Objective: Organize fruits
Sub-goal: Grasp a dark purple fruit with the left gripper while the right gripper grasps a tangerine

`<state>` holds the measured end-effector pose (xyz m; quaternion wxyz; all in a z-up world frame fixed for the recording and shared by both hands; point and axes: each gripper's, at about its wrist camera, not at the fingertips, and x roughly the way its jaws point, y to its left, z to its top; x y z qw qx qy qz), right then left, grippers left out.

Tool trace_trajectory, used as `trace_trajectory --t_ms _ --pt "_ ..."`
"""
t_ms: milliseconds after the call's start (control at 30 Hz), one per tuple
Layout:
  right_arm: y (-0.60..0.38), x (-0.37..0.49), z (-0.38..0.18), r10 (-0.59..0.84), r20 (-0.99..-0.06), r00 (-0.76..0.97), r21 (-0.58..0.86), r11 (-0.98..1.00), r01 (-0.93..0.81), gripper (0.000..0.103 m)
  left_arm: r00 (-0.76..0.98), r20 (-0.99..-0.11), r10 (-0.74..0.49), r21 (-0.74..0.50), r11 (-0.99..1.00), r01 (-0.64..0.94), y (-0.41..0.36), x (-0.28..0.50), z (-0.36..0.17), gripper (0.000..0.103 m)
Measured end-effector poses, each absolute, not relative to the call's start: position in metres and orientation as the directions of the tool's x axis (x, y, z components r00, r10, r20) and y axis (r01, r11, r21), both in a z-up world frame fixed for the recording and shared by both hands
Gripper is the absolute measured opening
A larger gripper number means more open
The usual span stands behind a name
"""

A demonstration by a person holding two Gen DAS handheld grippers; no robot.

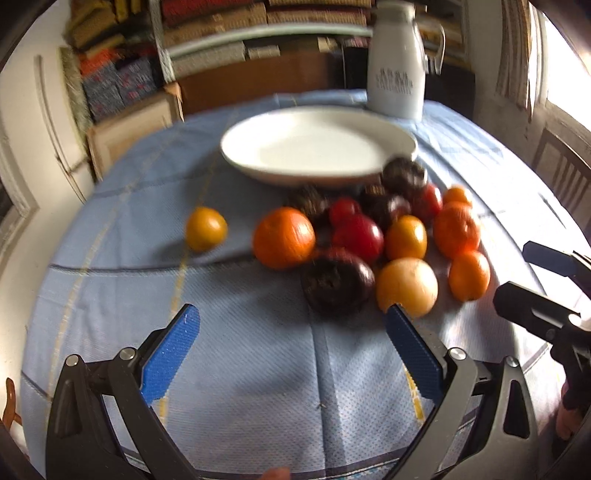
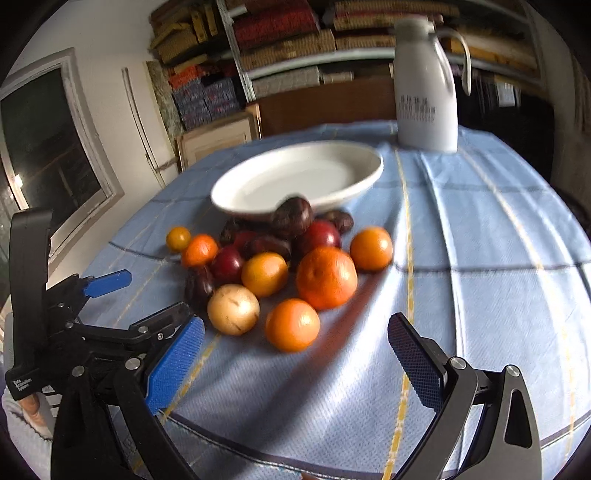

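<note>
Fruits [image 2: 280, 266] orange, red, dark, heaped.

Setting: a lived-in home room, used for dining and storage. Round table under a pale blue checked tablecloth [image 2: 480, 236] carries a white ceramic plate [image 2: 258, 192] and white thermos jug [image 2: 424, 92]; metal shelves stacked with folded patterned textiles [image 2: 280, 26] behind (wooden chair [image 1: 565, 173] alongside).

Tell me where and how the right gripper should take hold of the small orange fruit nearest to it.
Grip the small round orange fruit across its widest middle, coming in low from the near, open cloth side with the right gripper already open. It is a smooth ball, so a grip off-centre would likely slip. The pale yellow-brown round fruit sits close on its left, so keep that finger tight to the orange one.
</note>
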<state>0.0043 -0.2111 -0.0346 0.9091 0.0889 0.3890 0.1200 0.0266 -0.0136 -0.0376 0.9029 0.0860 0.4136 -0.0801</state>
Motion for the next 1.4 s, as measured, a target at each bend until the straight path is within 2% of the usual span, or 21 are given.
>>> trace_trajectory --t_ms 133,433,767,900,1000,1067,1100,1300,1333,1400 --pt "-0.216 0.011 -0.047 0.267 -0.743 0.613 0.251 0.961 -0.114 0.1 0.559 -0.825 -0.083 0.067 0.968 0.243 -0.015 0.037 -0.054 0.099" --pt "-0.217 0.02 -0.061 0.09 -0.836 0.541 0.033 0.993 -0.115 0.1 0.517 -0.849 -0.113 0.021 0.969 0.247 -0.006 0.038 -0.062 0.099" --pt "-0.218 0.018 -0.057 0.128 -0.837 0.531 0.038 0.984 -0.177 0.1 0.518 -0.848 -0.115 0.021 0.968 0.251 -0.007 0.044 -0.059 0.099" --pt "-0.212 0.021 -0.05 0.279 -0.794 0.54 0.179 0.956 -0.231 0.1 0.531 -0.838 -0.124 0.021 0.966 0.257 -0.009 0.059 -0.057 0.099" --pt "-0.204 0.03 -0.049 0.328 -0.785 0.526 0.223 0.941 -0.254 0.09 0.547 -0.828 -0.127 0.039 0.959 0.281 -0.013 0.06 -0.055 0.098" --pt "-0.202 0.035 -0.048 0.362 -0.773 0.521 0.255 0.929 -0.268 0.079 0.567 -0.814 -0.128 0.067 0.948 0.31 -0.019 0.06 -0.052 0.088" --pt "-0.203 0.036 -0.048 0.372 -0.768 0.521 0.267 0.926 -0.268 0.077 0.569 -0.811 -0.133 0.074 0.943 0.326 -0.021 0.06 -0.052 0.075" --pt "-0.211 0.038 -0.05 0.432 -0.744 0.51 0.34 0.901 -0.268 0.046 0.554 -0.806 -0.209 0.016 0.927 0.374 -0.024 0.067 -0.05 0.06" --pt "-0.21 0.039 -0.051 0.453 -0.739 0.499 0.357 0.891 -0.28 0.038 0.555 -0.804 -0.213 0.014 0.927 0.375 -0.023 0.067 -0.05 0.056" --pt "-0.21 0.038 -0.05 0.453 -0.737 0.501 0.356 0.891 -0.282 0.038 0.555 -0.8 -0.229 0.007 0.921 0.389 -0.025 0.065 -0.049 0.046"
